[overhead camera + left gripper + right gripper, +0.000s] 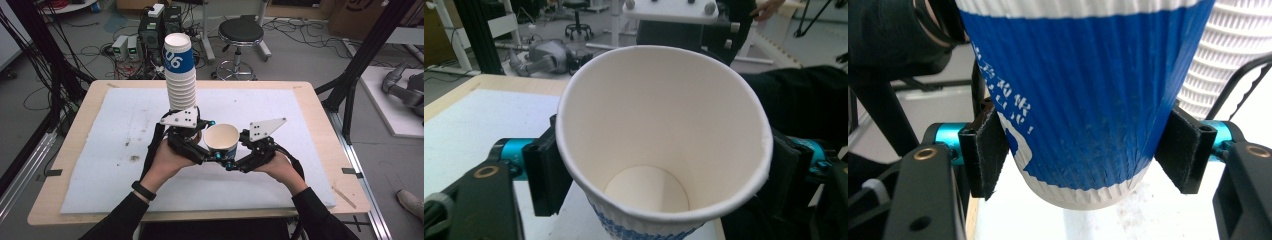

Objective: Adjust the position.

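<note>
Where cables sprawl, stained white mat (120, 150)

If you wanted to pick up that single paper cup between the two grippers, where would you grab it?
Grip the single cup low on its ribbed blue wall, coming level from the side, pads on opposite flanks. It stands upright and tapers downward, and its thin open rim would likely buckle. The right gripper holds it just so.
</note>
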The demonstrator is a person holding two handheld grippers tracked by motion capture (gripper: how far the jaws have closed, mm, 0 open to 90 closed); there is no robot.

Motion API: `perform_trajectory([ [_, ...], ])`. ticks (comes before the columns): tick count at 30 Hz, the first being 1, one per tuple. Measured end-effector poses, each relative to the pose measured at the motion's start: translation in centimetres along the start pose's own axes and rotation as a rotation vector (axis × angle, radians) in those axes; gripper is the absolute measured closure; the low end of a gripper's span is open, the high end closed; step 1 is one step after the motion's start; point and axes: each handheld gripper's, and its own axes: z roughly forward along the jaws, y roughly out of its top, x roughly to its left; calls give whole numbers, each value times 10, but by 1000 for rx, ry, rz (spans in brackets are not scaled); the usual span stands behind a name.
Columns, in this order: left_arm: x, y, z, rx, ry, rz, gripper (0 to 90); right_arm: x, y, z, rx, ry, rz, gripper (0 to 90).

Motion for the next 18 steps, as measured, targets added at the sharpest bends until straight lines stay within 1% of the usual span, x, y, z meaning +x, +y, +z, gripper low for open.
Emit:
perform_trajectory([
  [2,-1,-1,1,-30,0,-11,202,0,0,0,-26,5,1,297],
  [3,-1,-1,1,-38,-3,-14,199,0,-1,1,-41,10,10,298],
  [5,-1,-2,1,-49,-4,-20,196,0,-1,1,-49,11,7,298],
  [6,-1,-2,1,-52,-3,-24,196,0,-2,2,-55,11,16,298],
  [12,2,-5,-1,-89,-5,-32,220,0,-3,3,-84,12,32,299],
  [15,3,-6,-2,-114,-7,-47,229,0,-3,4,-102,11,44,298],
  [18,3,-7,-2,-118,-9,-47,233,0,-3,4,-105,11,45,297],
])
